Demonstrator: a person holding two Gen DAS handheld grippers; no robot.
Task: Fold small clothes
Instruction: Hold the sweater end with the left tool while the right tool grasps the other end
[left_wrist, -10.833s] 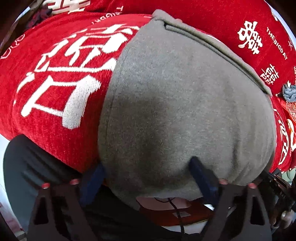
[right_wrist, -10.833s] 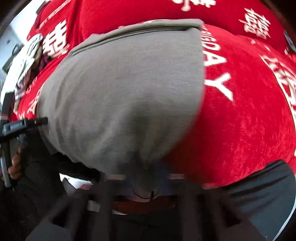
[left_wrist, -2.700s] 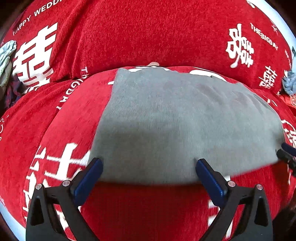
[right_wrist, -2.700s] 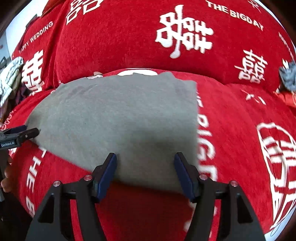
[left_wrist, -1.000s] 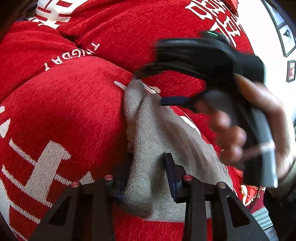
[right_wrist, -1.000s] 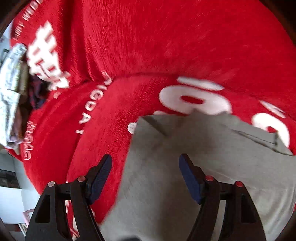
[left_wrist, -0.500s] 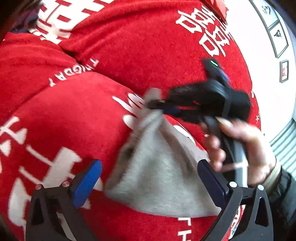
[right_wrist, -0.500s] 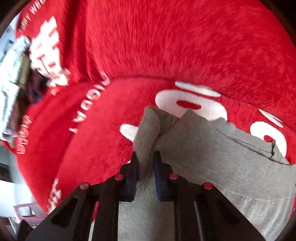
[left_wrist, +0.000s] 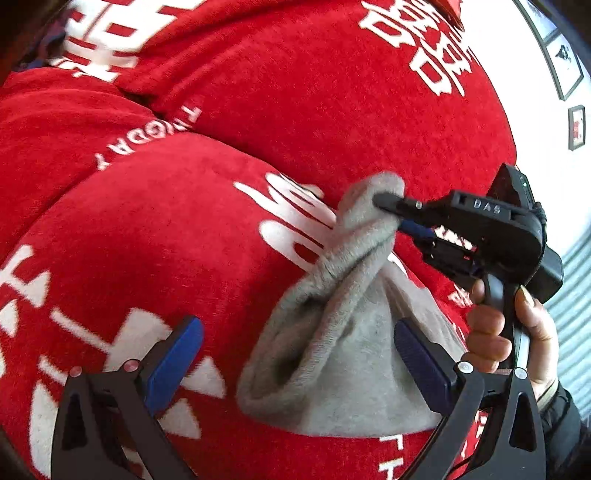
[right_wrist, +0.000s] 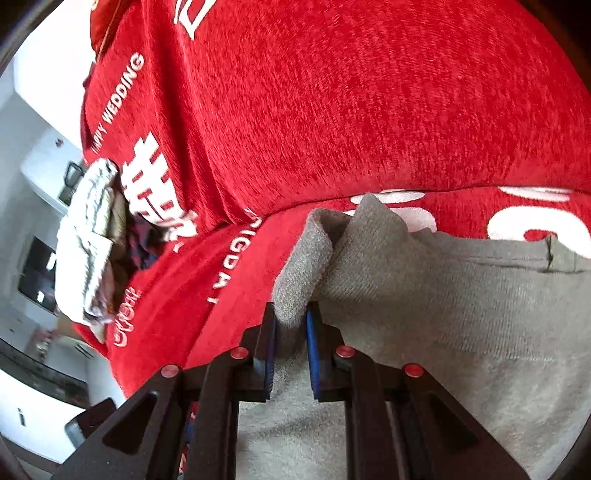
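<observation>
The grey garment (left_wrist: 343, 354) is lying bunched on the seat of a red sofa cover (left_wrist: 177, 229) printed with white characters and lettering, near the crease where the seat meets the backrest. Its far corner is being drawn up off the seat into a twisted peak, while the rest is sagging in loose folds toward the near side.

The right claw (left_wrist: 393, 214) is coming in from the right, gripped by a hand (left_wrist: 506, 332) in a dark sleeve. Its jaws, having just been closing, are pressing together on that raised corner, and in the right wrist view the right claw (right_wrist: 290, 325) is showing a ridge of grey cloth (right_wrist: 424, 302) sandwiched between its two blue pads.

The left claw (left_wrist: 299, 354) is sitting at the near edge with its jaws spread wide, having just been opening. The blue pads are standing on either side of the slumped cloth; the left pad is lying clear of it over red fabric, and the right pad is sitting just beside the cloth's right edge without squeezing anything.

At the far left in the right wrist view, a heap of other clothes (right_wrist: 92, 243), pale and dark pieces together, is resting against the end of the sofa.
</observation>
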